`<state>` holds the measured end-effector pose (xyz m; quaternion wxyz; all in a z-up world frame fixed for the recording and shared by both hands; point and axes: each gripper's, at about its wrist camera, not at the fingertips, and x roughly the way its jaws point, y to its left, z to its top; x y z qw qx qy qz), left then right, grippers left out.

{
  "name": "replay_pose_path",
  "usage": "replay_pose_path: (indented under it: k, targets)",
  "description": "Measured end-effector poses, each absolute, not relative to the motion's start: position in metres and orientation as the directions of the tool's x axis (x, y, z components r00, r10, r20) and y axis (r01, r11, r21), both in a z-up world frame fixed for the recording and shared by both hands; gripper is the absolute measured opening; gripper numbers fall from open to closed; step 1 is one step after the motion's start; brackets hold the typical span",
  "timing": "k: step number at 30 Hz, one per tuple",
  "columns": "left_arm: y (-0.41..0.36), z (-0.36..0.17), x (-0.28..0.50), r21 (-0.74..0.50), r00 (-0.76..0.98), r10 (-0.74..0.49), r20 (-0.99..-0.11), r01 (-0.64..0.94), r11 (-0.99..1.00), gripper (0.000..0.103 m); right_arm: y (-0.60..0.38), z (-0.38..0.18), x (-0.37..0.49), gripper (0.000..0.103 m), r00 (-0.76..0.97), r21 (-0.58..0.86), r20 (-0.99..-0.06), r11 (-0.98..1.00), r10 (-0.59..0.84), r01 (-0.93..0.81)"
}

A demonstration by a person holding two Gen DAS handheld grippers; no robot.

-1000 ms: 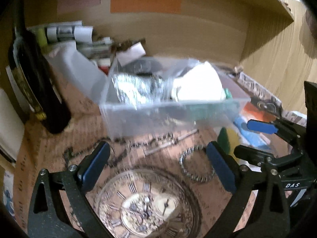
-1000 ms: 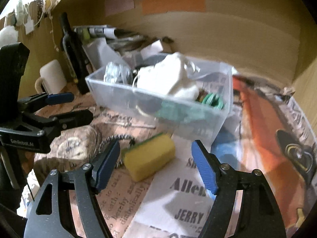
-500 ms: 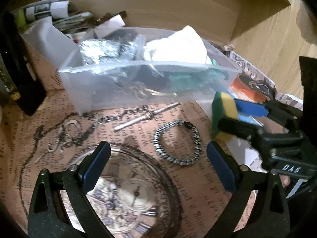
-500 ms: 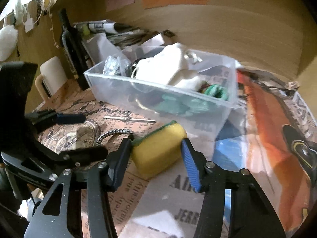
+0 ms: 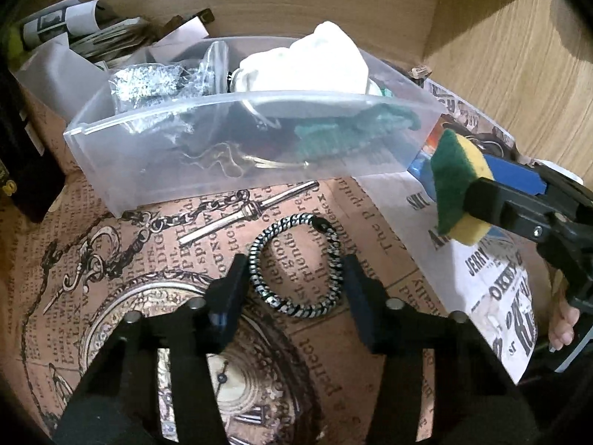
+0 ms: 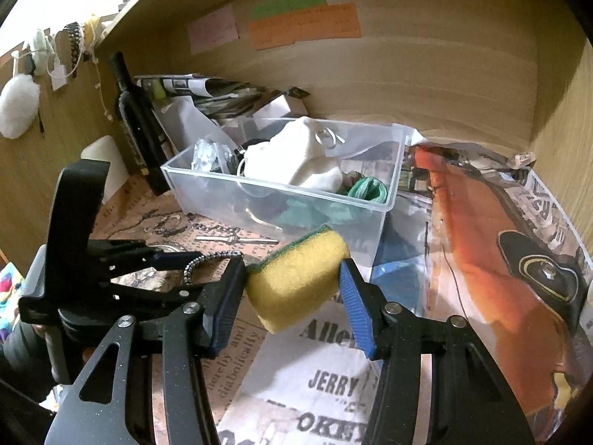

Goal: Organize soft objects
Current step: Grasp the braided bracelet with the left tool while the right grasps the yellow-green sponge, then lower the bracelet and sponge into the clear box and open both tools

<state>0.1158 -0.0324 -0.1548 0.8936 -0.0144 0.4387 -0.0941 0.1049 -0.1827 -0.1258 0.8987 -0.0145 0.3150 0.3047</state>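
- Your right hand-held gripper (image 6: 292, 293) is pinching the yellow foam sponge with the green scouring face (image 6: 296, 274) across its short sides, and the sponge looks lifted clear of the newspaper-covered desk (image 6: 322, 389). Keep the squeeze light; foam that soft will bulge and could twist out if you press harder.
- Your left hand-held gripper (image 5: 294, 278) is spread, with its fingers either side of the black-and-silver braided bracelet ring (image 5: 296, 265), which lies flat on the paper. Close on one side of the ring, not across the hollow.
- Carry the sponge over the near wall of the clear plastic storage bin (image 6: 274, 189) before you let go; I judge a free pocket at the bin's right end, just beside the green knitted bundle (image 6: 367, 189).
- Avoid the white crumpled cloth (image 6: 296, 159) heaped in the middle, which could roll the sponge back out.
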Motion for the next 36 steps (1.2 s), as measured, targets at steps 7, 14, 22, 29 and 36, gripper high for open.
replay_pose_path:
  k: [7,14,22,29,36]
  targets:
    - [-0.019,-0.146,0.104,-0.103,0.618,-0.178,-0.766,0.155,0.982,0.032,-0.182,-0.117,0.100,0.049,0.639,0.163,-0.545,0.816,0.543,-0.554]
    - [-0.005,-0.116,0.093,-0.096,0.694,-0.157,-0.703,0.126,0.987,0.032,-0.184,-0.099,0.098,0.049,0.675,0.147,-0.497,0.819,0.545,-0.554]
    - [0.001,-0.073,0.092,-0.084,0.789,-0.141,-0.598,0.112,0.990,0.032,-0.184,-0.076,0.104,0.049,0.724,0.123,-0.429,0.829,0.540,-0.545]
    - [0.008,-0.043,0.101,-0.075,0.841,-0.120,-0.527,0.094,0.993,0.032,-0.179,-0.058,0.117,0.049,0.759,0.094,-0.382,0.839,0.527,-0.536]
    - [0.006,-0.031,0.125,-0.068,0.857,-0.107,-0.504,0.084,0.994,0.032,-0.175,-0.050,0.139,0.049,0.787,0.070,-0.368,0.859,0.494,-0.507]
